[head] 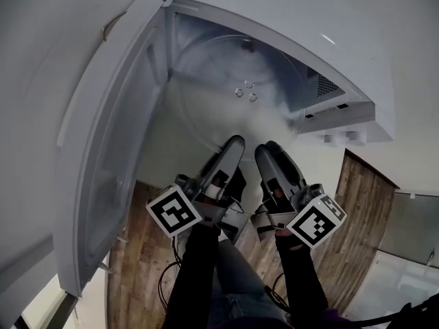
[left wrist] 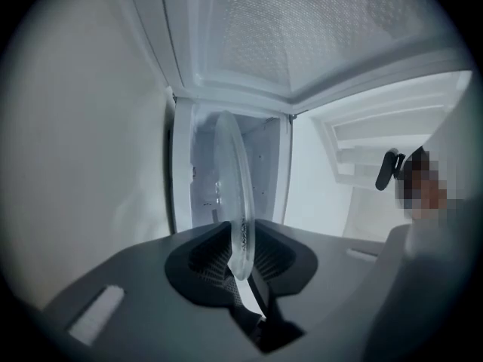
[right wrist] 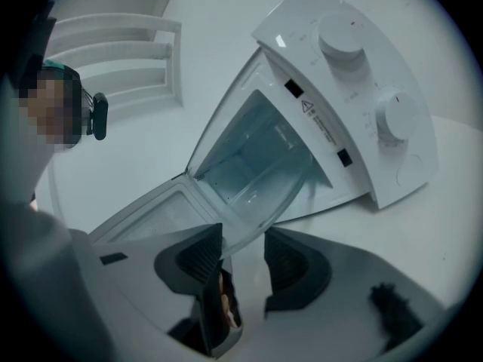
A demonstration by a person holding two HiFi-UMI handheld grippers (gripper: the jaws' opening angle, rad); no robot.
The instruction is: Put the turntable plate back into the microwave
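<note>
The clear glass turntable plate (head: 206, 67) hangs in front of the open white microwave (head: 357, 108), roughly level with the cavity mouth. My left gripper (head: 235, 142) is shut on the plate's near rim. In the left gripper view the plate (left wrist: 230, 172) stands edge-on between the pads of that gripper (left wrist: 240, 259). My right gripper (head: 269, 148) sits just to the right at the same rim. Its jaws stand wide apart in the right gripper view (right wrist: 243, 259). The plate's edge (right wrist: 264, 194) passes between them without being pressed.
The microwave door (head: 110, 170) swings out to the left, close beside my left arm. Two round knobs (right wrist: 343, 32) (right wrist: 396, 115) sit on the control panel at the right. Wooden flooring (head: 357, 211) and cables lie below. A person shows in both gripper views.
</note>
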